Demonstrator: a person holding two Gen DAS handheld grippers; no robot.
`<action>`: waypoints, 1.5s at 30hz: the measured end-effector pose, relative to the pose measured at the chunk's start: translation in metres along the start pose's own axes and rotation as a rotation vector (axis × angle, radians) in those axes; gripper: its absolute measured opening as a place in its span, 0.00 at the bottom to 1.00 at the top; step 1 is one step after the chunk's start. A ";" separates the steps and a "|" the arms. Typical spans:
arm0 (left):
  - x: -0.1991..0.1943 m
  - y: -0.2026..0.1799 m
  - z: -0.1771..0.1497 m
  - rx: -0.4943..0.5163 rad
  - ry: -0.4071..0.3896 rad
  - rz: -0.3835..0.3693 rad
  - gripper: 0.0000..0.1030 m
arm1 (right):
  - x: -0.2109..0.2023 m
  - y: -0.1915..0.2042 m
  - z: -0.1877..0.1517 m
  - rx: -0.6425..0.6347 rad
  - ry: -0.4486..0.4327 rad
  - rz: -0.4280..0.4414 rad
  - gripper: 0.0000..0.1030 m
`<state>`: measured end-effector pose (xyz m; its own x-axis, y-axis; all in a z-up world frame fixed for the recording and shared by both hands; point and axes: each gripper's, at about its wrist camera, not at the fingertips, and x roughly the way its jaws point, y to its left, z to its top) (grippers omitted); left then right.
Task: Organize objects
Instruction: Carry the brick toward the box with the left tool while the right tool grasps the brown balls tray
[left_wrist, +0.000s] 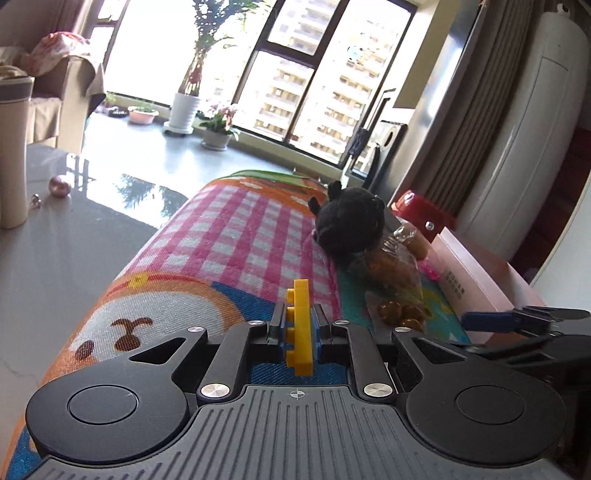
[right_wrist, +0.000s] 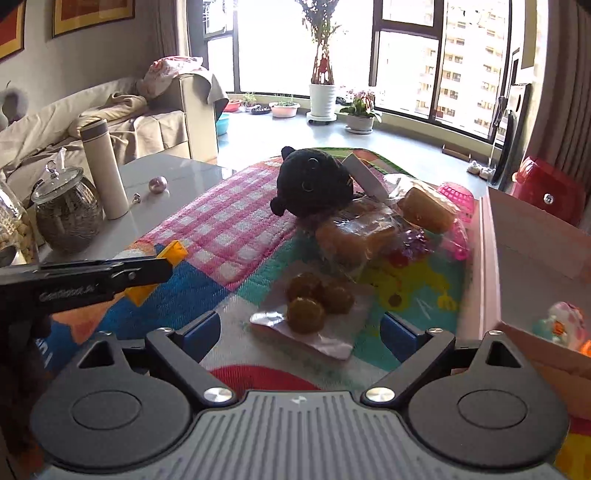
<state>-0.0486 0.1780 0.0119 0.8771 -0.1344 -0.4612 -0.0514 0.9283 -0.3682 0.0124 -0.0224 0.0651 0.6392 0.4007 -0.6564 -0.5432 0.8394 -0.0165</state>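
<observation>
The left tool (left_wrist: 299, 325) is pinching a yellow toy brick (left_wrist: 300, 325) upright between its pads, above the bright play mat (left_wrist: 229, 229) that is covering the desk (left_wrist: 74, 236). The right tool (right_wrist: 299, 332) is hanging with its fingers spread wide and empty, over a clear packet of round brown snacks (right_wrist: 314, 306). At the mat's right edge a pink box (right_wrist: 535, 236) is standing open, holding a small toy (right_wrist: 565, 325). Farther along, bagged bread (right_wrist: 362, 232) is touching a black plush toy (right_wrist: 314, 182). On the bare desk to the left, a glass jar (right_wrist: 68, 214) of dark leaves is sitting beside a white flask (right_wrist: 105, 170). Beyond, potted plants (right_wrist: 321, 99) are lining the windows.
</observation>
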 end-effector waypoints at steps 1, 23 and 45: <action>-0.002 0.002 -0.001 -0.007 -0.004 -0.006 0.15 | 0.011 0.001 0.004 -0.006 0.002 -0.017 0.92; -0.004 0.001 -0.004 -0.011 0.009 -0.018 0.15 | -0.011 -0.006 -0.017 -0.035 0.075 0.041 0.78; -0.002 -0.219 0.036 0.450 -0.007 -0.319 0.15 | -0.183 -0.097 -0.119 0.130 -0.143 -0.163 0.76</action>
<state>-0.0218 -0.0124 0.1222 0.8188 -0.4326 -0.3774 0.4257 0.8986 -0.1064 -0.1168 -0.2209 0.0967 0.7884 0.2963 -0.5391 -0.3578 0.9337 -0.0101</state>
